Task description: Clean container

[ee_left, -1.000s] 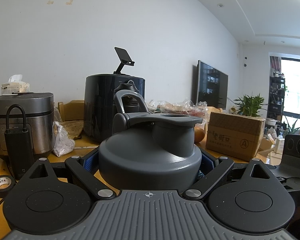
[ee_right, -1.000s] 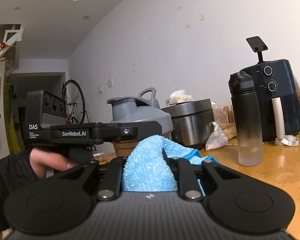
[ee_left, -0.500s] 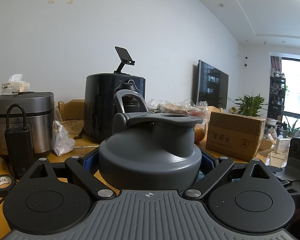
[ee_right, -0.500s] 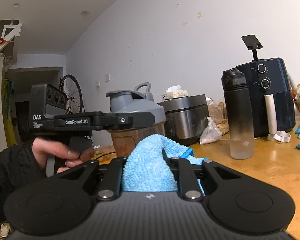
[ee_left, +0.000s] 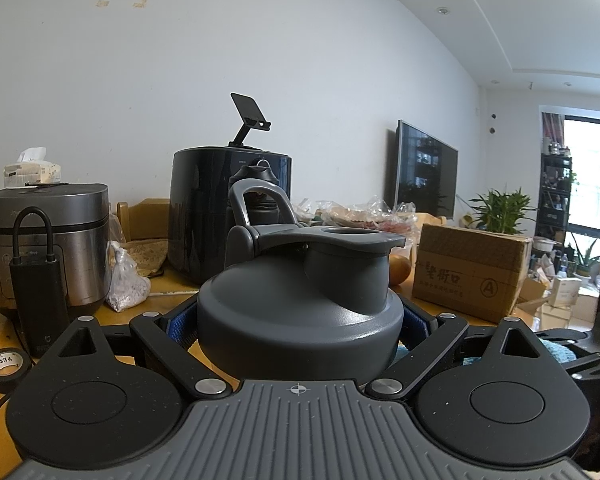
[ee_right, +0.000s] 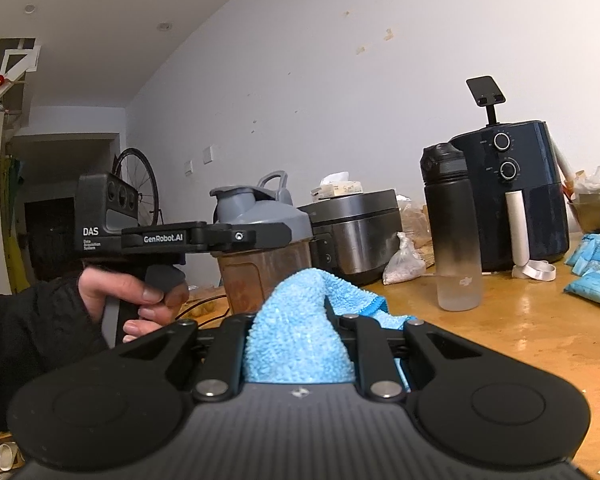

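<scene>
My left gripper [ee_left: 300, 320] is shut on the grey lid of a shaker bottle [ee_left: 300, 312], which fills the middle of the left wrist view. In the right wrist view the same shaker bottle [ee_right: 266, 256] has a brownish clear body and stands upright, held by the left gripper [ee_right: 260, 236] just under the lid. My right gripper [ee_right: 300, 332] is shut on a folded blue microfibre cloth [ee_right: 300, 332], close in front of the bottle and lower than its lid. The cloth's edge also shows in the left wrist view [ee_left: 556, 350].
On the wooden table [ee_right: 520, 336] stand a black water bottle [ee_right: 454, 228], a dark air fryer [ee_right: 512, 196], a steel rice cooker [ee_right: 356, 236], a small bag [ee_right: 404, 260] and blue packets [ee_right: 596, 268]. A cardboard box [ee_left: 472, 272], power bank [ee_left: 40, 300] and tape roll [ee_left: 6, 366] also sit there.
The right gripper with the cloth has drawn back and to the left; the left gripper and shaker now sit more central and clearer in its view. The left gripper holds still.
</scene>
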Action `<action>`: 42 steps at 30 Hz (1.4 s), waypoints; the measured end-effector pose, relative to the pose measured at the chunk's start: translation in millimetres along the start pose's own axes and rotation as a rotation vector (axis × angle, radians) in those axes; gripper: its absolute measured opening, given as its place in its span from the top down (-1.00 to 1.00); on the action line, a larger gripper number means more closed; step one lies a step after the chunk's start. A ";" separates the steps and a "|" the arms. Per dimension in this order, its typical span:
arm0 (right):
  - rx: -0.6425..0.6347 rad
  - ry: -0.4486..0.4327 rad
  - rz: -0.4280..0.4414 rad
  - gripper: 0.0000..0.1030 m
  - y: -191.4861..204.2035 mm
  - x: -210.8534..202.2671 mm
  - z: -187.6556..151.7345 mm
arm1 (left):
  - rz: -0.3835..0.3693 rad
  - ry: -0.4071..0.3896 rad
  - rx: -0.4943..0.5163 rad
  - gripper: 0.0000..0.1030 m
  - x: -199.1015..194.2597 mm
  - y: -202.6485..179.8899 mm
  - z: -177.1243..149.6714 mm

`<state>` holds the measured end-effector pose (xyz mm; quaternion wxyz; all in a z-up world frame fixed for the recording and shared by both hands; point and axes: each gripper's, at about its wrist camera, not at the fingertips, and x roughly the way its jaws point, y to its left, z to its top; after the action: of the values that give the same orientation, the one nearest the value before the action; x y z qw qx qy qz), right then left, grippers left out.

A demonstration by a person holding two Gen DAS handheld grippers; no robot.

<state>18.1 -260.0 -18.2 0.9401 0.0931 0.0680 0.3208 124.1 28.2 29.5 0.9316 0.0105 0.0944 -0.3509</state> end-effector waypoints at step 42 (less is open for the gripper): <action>0.025 0.022 -0.052 0.77 -6.2 -8.0 -16.5 | 0.457 -0.117 -0.018 -1.00 -6.8 -67.9 3.9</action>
<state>12.4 -267.6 -35.1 0.9461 0.0996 0.0849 0.2962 75.2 -18.8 37.8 0.9908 0.0029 0.0386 -0.1300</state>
